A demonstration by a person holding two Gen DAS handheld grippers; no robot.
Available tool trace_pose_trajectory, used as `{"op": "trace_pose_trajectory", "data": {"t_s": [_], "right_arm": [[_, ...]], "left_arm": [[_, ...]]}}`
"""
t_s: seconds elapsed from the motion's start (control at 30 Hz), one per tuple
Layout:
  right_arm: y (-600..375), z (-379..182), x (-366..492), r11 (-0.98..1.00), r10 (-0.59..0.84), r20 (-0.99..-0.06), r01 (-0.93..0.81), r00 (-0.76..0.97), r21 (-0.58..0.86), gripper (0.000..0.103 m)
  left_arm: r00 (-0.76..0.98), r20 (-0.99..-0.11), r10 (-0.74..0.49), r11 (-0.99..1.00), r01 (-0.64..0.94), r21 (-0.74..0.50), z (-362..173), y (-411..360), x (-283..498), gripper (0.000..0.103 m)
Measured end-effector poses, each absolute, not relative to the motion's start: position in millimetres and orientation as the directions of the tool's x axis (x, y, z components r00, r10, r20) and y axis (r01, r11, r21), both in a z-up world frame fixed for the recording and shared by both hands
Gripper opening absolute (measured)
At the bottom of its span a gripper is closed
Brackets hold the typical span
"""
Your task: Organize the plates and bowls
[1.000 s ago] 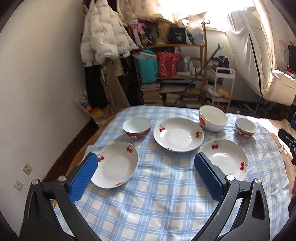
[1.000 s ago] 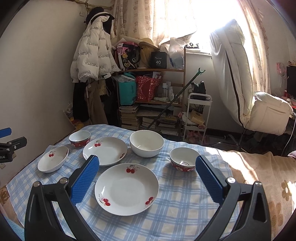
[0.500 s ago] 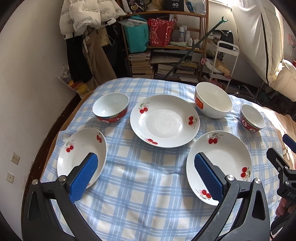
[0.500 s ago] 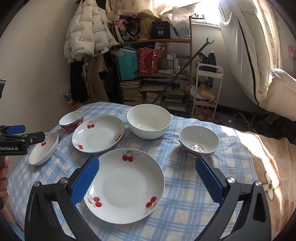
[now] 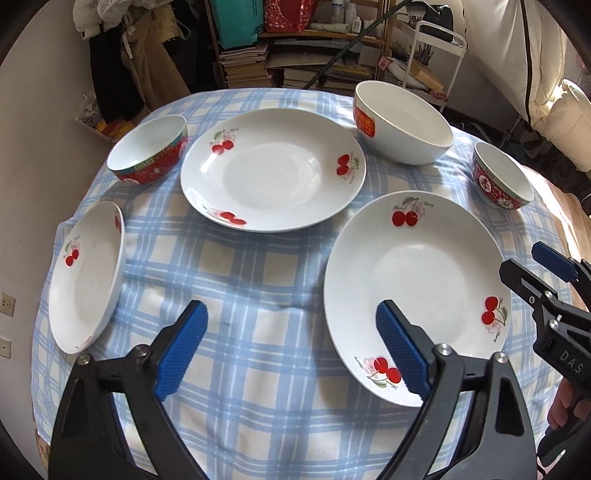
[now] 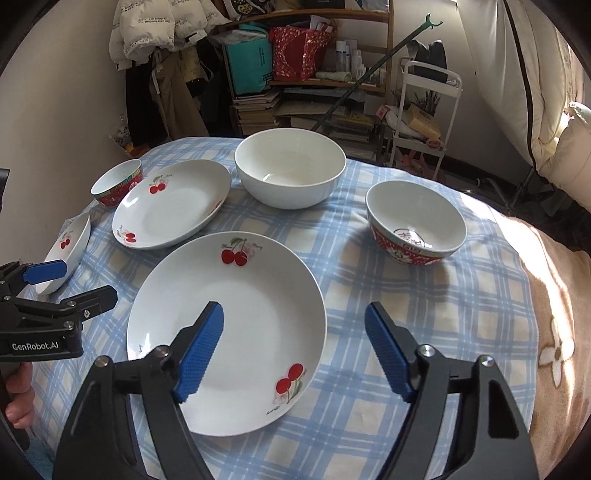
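Three white cherry-print plates lie on the checked tablecloth: a near plate [image 5: 417,288] [image 6: 236,325], a middle plate [image 5: 273,170] [image 6: 173,203] and a small left plate [image 5: 85,277] [image 6: 66,247]. A large white bowl [image 5: 402,125] [image 6: 291,173] and two red-patterned bowls, left [image 5: 151,147] [image 6: 118,182] and right [image 5: 502,177] [image 6: 417,225], stand behind. My left gripper [image 5: 291,347] is open and empty over the cloth, its right finger over the near plate's left rim. My right gripper [image 6: 295,347] is open and empty over the near plate's right part.
The round table's blue checked cloth [image 5: 258,295] ends in a brown blanket [image 6: 554,314] at the right. Behind stand a wooden shelf with books and bags [image 6: 295,74], a white trolley [image 6: 424,122], hanging coats [image 6: 159,33] and a pale chair [image 5: 565,122].
Both grippers have moved forward and down toward the table, so the dishes look larger. Both stay open and empty. No dish has moved.
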State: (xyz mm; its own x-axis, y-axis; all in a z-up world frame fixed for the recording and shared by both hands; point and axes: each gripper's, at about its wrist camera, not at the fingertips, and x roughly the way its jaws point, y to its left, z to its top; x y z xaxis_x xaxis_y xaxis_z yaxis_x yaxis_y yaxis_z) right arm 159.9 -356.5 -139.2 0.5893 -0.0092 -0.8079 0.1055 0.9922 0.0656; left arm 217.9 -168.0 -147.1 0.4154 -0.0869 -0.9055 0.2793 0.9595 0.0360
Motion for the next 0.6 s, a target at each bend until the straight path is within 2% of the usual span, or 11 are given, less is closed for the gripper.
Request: {"op": "trace_pose_trajectory", "data": {"t_s": [0.13, 0.23, 0.3, 0.37, 0.4, 0.6], "right_arm": [[-364, -154, 165, 0.984, 0.029, -0.835, 0.13, 0.549, 0.119, 0.064], [-366, -162, 168, 0.983, 0.032, -0.848, 0.136, 0.529, 0.122, 0.06], [-364, -166, 171, 0.985, 0.033, -0.859, 0.13, 0.511, 0.115, 0.044], [-365, -171, 175, 0.985, 0.023, -0.87, 0.136, 0.492, 0.103, 0.041], [-365, -173, 177, 0.985, 0.013, -0.875, 0.143, 0.484, 0.093, 0.036], [-366, -183, 182, 0.986, -0.006, -0.893, 0.151, 0.45, 0.069, 0.022]], "left_arm": [[0.38, -0.92, -0.101, 0.955, 0.296, 0.018, -162, -175, 217, 0.078], [0.369, -0.923, -0.113, 0.949, 0.314, 0.01, -168, -179, 217, 0.06], [0.337, -0.93, -0.145, 0.947, 0.318, -0.032, -173, -180, 219, 0.046], [0.308, -0.938, -0.159, 0.946, 0.319, -0.056, -180, -182, 221, 0.039], [0.294, -0.942, -0.161, 0.945, 0.322, -0.061, -184, -183, 222, 0.034], [0.265, -0.949, -0.173, 0.943, 0.321, -0.083, -189, -186, 229, 0.02]]}}
